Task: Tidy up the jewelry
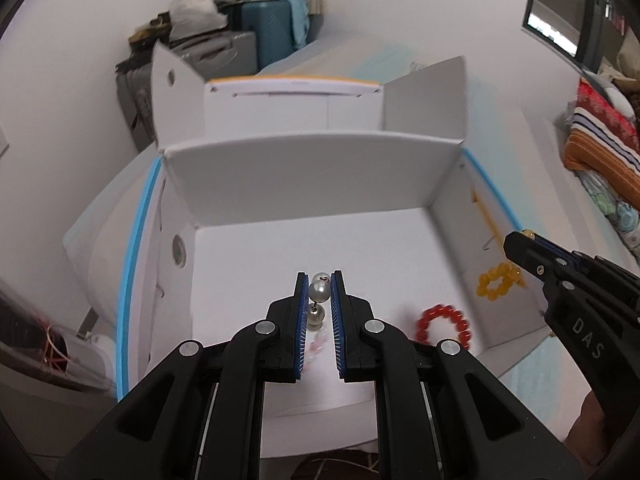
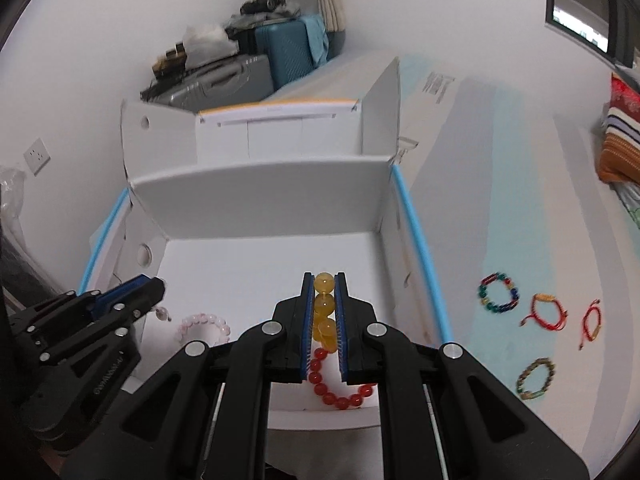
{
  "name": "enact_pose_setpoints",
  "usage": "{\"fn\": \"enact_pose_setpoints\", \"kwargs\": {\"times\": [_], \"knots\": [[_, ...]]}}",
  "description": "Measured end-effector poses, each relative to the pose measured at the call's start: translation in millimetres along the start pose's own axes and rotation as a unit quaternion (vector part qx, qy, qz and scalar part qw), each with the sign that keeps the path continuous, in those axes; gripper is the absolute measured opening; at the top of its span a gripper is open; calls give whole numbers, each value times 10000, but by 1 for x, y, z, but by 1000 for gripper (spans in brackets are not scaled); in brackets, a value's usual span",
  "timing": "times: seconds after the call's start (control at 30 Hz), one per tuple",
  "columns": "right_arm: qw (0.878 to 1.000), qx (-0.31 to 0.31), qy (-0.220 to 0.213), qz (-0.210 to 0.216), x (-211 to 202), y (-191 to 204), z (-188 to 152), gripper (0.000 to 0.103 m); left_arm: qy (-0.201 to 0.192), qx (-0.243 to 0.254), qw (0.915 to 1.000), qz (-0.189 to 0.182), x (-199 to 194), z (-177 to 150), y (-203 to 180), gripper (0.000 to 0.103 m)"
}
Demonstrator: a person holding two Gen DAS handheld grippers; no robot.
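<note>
Jewelry is split between the white box (image 2: 272, 248) and the surface to its right. Inside the box, a red bead bracelet (image 1: 443, 326) and a pale pink bead bracelet (image 2: 205, 325) lie on the floor of it, apart from one another. Both tongs hang over the box with a piece each. The left tongs (image 1: 319, 284) are pressed together on a pearl piece (image 1: 319, 290), whose round grey-white beads sit stacked between the blue pads, above the pink bracelet. The right tongs (image 2: 324, 284) are pinching a yellow bead bracelet (image 2: 325, 307); in the left wrist view the rest of its loop dangles below the tip, close to the box's right wall.

Out on the pale blue-and-white surface (image 2: 500, 184) right of the box, four pieces are not yet collected: a multicoloured bead bracelet (image 2: 498, 293), two red cord bracelets (image 2: 543, 311) side by side, and a brownish-green bead bracelet (image 2: 536, 379) nearest the camera.

So, by my reading, the job is about halfway: two pieces stowed, two carried over the box and ready to be let go, four waiting outside. Whether the surface is a worktop or a bed I cannot tell.
</note>
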State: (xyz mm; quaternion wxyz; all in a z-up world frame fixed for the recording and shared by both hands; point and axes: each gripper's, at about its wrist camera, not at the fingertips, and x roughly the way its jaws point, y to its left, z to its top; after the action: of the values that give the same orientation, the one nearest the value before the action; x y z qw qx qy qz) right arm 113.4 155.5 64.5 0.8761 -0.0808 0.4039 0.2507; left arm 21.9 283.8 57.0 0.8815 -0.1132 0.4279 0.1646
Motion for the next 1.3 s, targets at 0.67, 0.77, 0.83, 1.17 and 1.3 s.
{"fn": "enact_pose_setpoints", "kwargs": {"times": [0.67,0.77,0.83,1.17,1.3], "knots": [[9979,-8,650,8,47,13,-20,9,399,-83,9991,142,32,-8,15,12],[9977,-1,678,47,48,13,-20,12,413,-83,9990,147,34,-7,16,14],[9977,-10,670,80,46,15,-20,12,410,-105,9990,134,33,-7,17,21],[9996,-73,258,-28,21,15,-19,74,34,-269,9994,230,11,-10,26,77],[9999,21,63,-125,6,6,-18,91,-62,-228,9994,268,0,-11,24,84]]}}
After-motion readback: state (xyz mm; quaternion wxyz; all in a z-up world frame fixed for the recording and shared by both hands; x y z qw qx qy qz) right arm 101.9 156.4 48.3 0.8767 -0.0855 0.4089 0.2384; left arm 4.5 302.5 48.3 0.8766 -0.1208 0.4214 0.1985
